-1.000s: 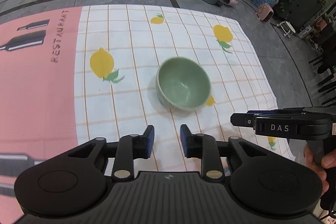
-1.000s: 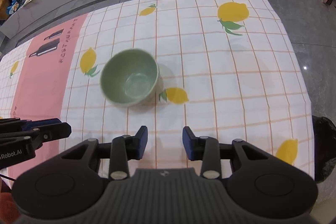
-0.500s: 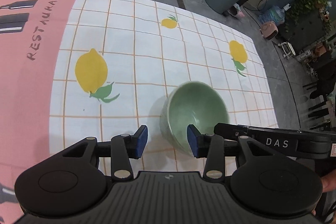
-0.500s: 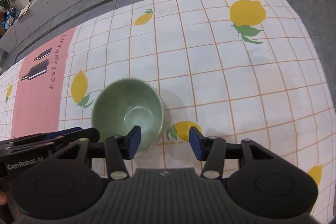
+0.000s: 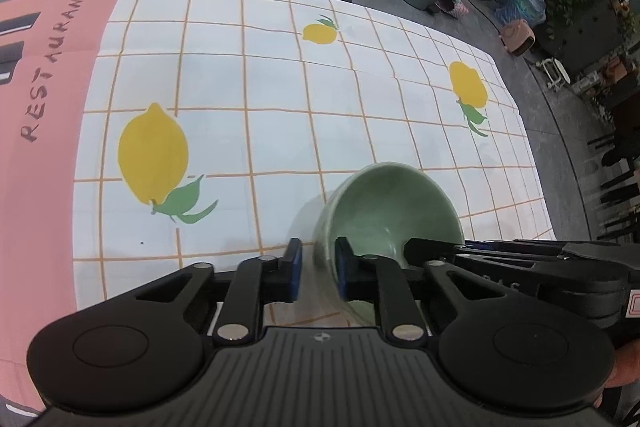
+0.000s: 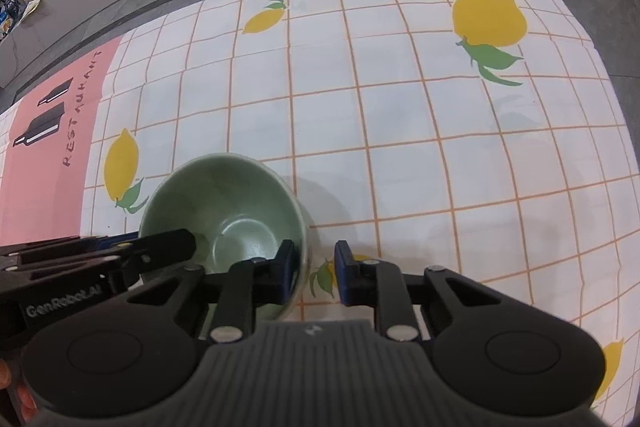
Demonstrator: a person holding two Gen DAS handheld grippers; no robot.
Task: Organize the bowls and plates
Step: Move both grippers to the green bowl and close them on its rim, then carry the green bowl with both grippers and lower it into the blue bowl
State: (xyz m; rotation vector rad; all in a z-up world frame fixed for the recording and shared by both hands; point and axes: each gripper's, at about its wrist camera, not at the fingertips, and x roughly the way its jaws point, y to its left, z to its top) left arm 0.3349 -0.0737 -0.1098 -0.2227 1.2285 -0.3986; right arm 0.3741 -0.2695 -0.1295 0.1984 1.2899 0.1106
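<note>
Now I have the left claw (image 5: 317, 275) and right claw (image 6: 314, 273), just closing, straddling opposite walls of the green bowl (image 6: 224, 211), grasping it for a balanced lift

The pink cloth panel (image 6: 44, 163) reads "RESTAURANT"; the left hand-held gripper (image 6: 120, 259) reads "GenRobot.AI".

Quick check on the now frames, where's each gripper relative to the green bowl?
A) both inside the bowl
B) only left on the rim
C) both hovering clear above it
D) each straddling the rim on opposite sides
D: the left gripper has the green bowl wall between its fingers, and the right gripper straddles the opposite rim.
</note>
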